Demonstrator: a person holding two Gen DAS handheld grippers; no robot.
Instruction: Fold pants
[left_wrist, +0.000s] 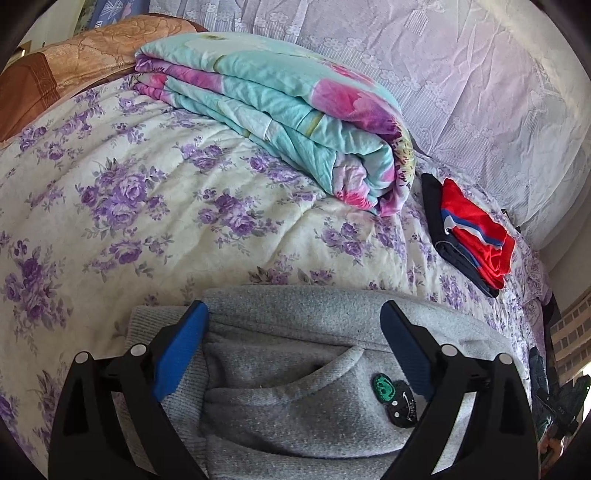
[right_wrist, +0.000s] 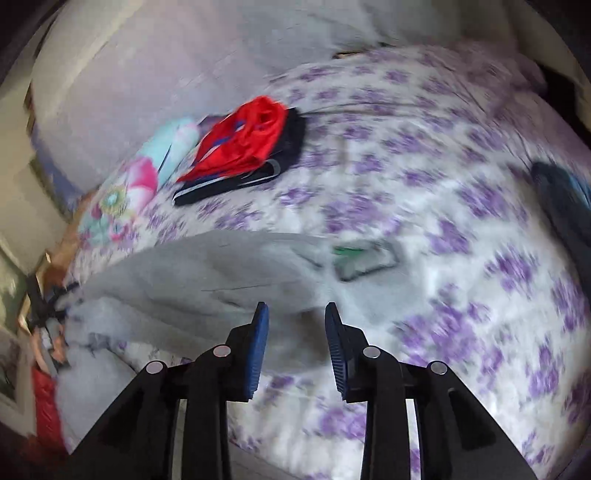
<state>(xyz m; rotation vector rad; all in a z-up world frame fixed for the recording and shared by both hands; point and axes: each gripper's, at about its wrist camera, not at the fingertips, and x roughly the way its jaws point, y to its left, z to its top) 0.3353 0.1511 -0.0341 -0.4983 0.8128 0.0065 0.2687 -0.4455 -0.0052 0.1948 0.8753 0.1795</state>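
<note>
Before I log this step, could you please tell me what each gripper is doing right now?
Left gripper: open wide over the grey pants, holding nothing.
Right gripper: open, fingers apart and empty, at the pants' edge.

The left wrist view looks forward and down from close above the grey sweatpants, which fill its lower centre between the widely parted fingers of the left gripper. It faces across the floral bedsheet toward the folded quilt and the lace curtain along the bed's far edge.

The right wrist view is motion-blurred. It looks down across the bed from somewhat farther back, with the right gripper at the sweatpants' near edge.

Both views share the sweatpants, the bedsheet, the quilt and the stack of red and dark folded garments.
</note>
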